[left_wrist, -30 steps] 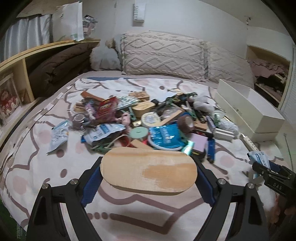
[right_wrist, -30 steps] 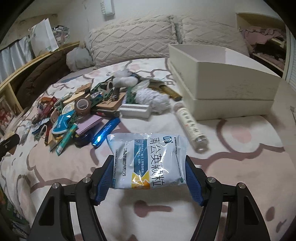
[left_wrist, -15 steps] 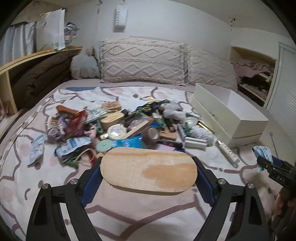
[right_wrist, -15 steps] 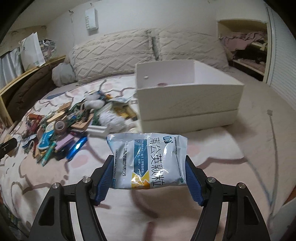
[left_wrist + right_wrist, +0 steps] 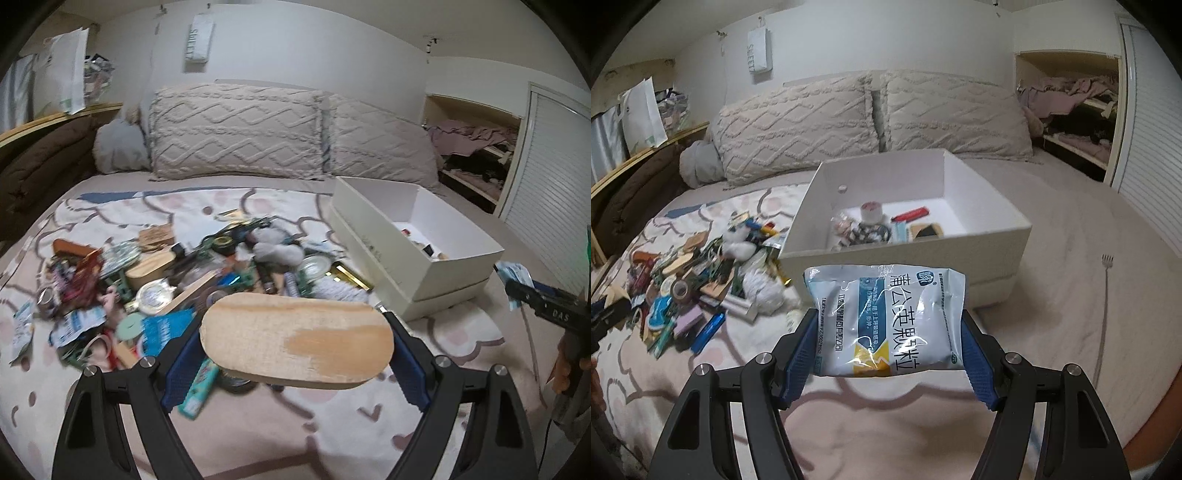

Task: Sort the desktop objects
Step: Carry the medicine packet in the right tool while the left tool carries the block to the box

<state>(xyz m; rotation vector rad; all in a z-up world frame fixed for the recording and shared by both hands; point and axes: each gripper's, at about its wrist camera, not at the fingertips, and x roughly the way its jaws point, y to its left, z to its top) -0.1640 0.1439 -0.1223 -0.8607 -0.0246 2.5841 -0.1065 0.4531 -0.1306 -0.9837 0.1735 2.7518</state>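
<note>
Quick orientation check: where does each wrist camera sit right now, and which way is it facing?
Left wrist: behind the left tongs, shut on an oval wooden piece, facing the clutter pile and pillows; the right tongs and a hand show at the right edge.
Right wrist: behind the right tongs, shut on a blue-white sachet, facing the white box.
Shared: box, pile, pillows.

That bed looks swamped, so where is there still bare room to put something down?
Free: the plain bedspread right of the white cardboard box, and the box's back-right floor. Crowded: the pile of small objects left of the box, and the box's front half.
</note>
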